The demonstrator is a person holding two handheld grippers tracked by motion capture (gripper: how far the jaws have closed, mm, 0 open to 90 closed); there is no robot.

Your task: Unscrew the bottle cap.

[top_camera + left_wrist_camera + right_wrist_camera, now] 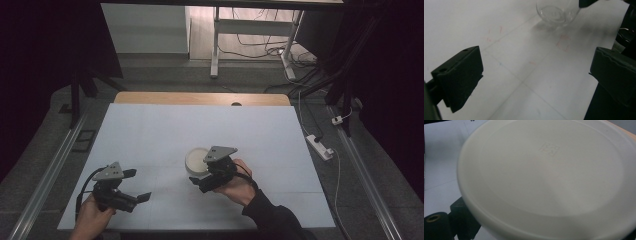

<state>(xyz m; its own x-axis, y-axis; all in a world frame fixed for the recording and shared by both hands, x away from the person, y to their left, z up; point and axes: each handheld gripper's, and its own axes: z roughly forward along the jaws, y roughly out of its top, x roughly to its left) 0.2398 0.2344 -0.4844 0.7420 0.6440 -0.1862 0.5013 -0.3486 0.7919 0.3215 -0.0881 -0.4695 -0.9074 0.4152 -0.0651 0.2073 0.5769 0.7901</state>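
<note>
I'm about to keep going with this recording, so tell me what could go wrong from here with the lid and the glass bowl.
1. The right hand-held gripper seems to grip the white lid by its rim only, so the lid may tilt or slip.
2. The clear glass bowl sits just beside that gripper, which may knock it in lowering the lid.
3. The left hand-held gripper hangs open, away from the bowl, so nothing steadies it.

White sheet covers a wooden table; power strip on floor.
</note>
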